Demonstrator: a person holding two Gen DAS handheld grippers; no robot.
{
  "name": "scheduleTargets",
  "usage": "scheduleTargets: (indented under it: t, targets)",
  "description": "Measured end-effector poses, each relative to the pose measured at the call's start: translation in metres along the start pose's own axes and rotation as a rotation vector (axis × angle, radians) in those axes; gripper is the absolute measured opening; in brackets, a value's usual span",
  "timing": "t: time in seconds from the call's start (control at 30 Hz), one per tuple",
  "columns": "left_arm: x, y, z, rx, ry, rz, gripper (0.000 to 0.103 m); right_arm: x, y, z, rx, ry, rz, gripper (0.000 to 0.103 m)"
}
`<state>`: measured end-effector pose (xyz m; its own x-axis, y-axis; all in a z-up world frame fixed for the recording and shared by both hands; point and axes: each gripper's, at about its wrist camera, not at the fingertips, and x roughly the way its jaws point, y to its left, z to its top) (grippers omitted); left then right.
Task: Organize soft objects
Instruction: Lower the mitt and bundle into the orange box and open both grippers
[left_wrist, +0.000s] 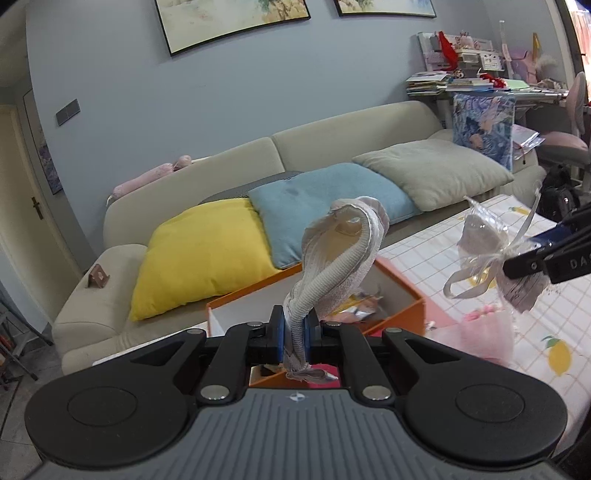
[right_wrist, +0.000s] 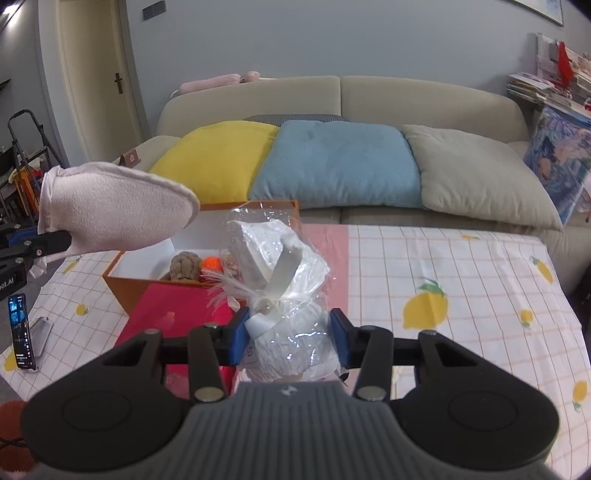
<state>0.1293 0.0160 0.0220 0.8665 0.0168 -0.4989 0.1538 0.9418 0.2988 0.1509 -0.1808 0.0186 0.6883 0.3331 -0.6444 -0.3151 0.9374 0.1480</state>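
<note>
Left hand-held gripper (left_wrist: 294, 334) is clenched on a pale pink mitt (left_wrist: 341, 254), pinching it at the cuff edge. The mitt stands up and curls over, held in the air above the near-left part of the orange box (left_wrist: 413, 295). In the right wrist view the same mitt (right_wrist: 110, 214) hangs left of and above the box (right_wrist: 125, 291), clear of it.

The box sits open on the bench (right_wrist: 461, 266), which has a lemon-print check cloth; the red lid (right_wrist: 173, 314) lies just near of the box. Already inside are a brown plush (right_wrist: 184, 264), an orange knit thing (right_wrist: 211, 263) and something more I can't make out.

Right hand-held gripper (right_wrist: 290, 338) is grasping a white soft bundle in clear wrap (right_wrist: 284, 295), tied with a white ribbon. The pads press the lower part of the bundle from both sides, with the wrap crinkled between them. It is held off the bench, near and right of the box, partly over the lid. The left wrist view shows the bundle (left_wrist: 491, 254) in the air at far right, over the cloth.

Step, by my read: both soft items are picked and carried, and the drop into the box is not yet done.

The next move calls for bringing each over the open box, lowering, then releasing one at a time. The mitt looks closer to being above the opening. The wrap is slippery and the bundle is bulky, so it needs the free space on the right side of the box.
</note>
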Motion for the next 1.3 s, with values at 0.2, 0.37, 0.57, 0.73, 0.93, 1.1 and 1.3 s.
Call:
scheduleTargets:
  t: [0.2, 0.37, 0.57, 0.73, 0.93, 1.1, 1.3]
  targets:
    - [0.028, 0.025, 0.000, 0.019, 0.025, 0.058, 0.011, 0.038, 0.006, 0.029, -0.018, 0.006, 0.014, 0.045]
    - [0.059, 0.044, 0.000, 0.019, 0.074, 0.076, 0.011, 0.082, 0.013, 0.052, -0.016, 0.041, 0.042, 0.046]
    - [0.101, 0.051, -0.010, 0.038, 0.148, 0.095, 0.011, 0.143, 0.032, 0.069, -0.020, 0.124, 0.099, 0.046]
    - [0.134, 0.053, -0.016, 0.094, 0.159, 0.193, 0.011, 0.188, 0.045, 0.069, -0.047, 0.182, 0.085, 0.046]
    - [0.172, 0.037, -0.032, 0.251, 0.230, 0.199, 0.011, 0.220, 0.052, 0.068, -0.072, 0.229, 0.057, 0.046]
    - [0.191, 0.041, -0.053, 0.192, 0.347, 0.139, 0.011, 0.240, 0.052, 0.059, -0.088, 0.287, 0.050, 0.047]
    - [0.187, 0.056, -0.054, 0.108, 0.373, 0.106, 0.023, 0.244, 0.046, 0.052, -0.085, 0.305, 0.050, 0.055]
